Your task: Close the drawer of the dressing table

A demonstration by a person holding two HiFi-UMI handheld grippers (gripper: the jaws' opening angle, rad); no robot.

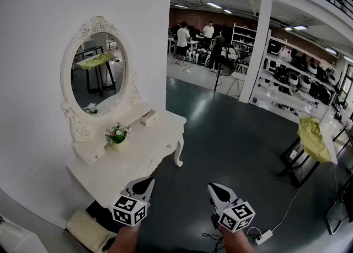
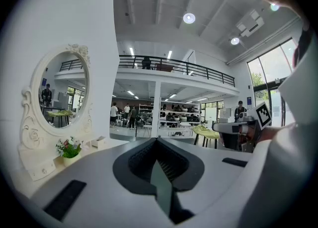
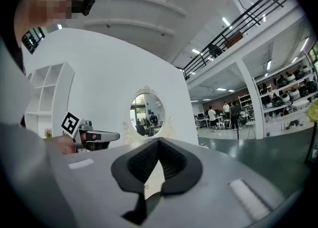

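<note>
The white dressing table [image 1: 138, 155] with its oval mirror [image 1: 99, 73] stands against the wall at the left. A small drawer [image 1: 148, 116] of its top unit sticks out, open; it also shows in the left gripper view as the drawer [image 2: 98, 142]. A flower pot [image 1: 117, 134] sits on the tabletop. My left gripper [image 1: 144, 181] hovers shut and empty by the table's near corner. My right gripper [image 1: 215, 187] is shut and empty over the dark floor, further right. Both are well short of the drawer. In the right gripper view the mirror [image 3: 145, 115] lies ahead.
A pale cushion-like object [image 1: 88, 230] lies on the floor at the table's near end. A power strip [image 1: 263, 237] with a cable lies at the lower right. A stand draped in yellow cloth [image 1: 313, 139] stands at the right. People and shelves are far back.
</note>
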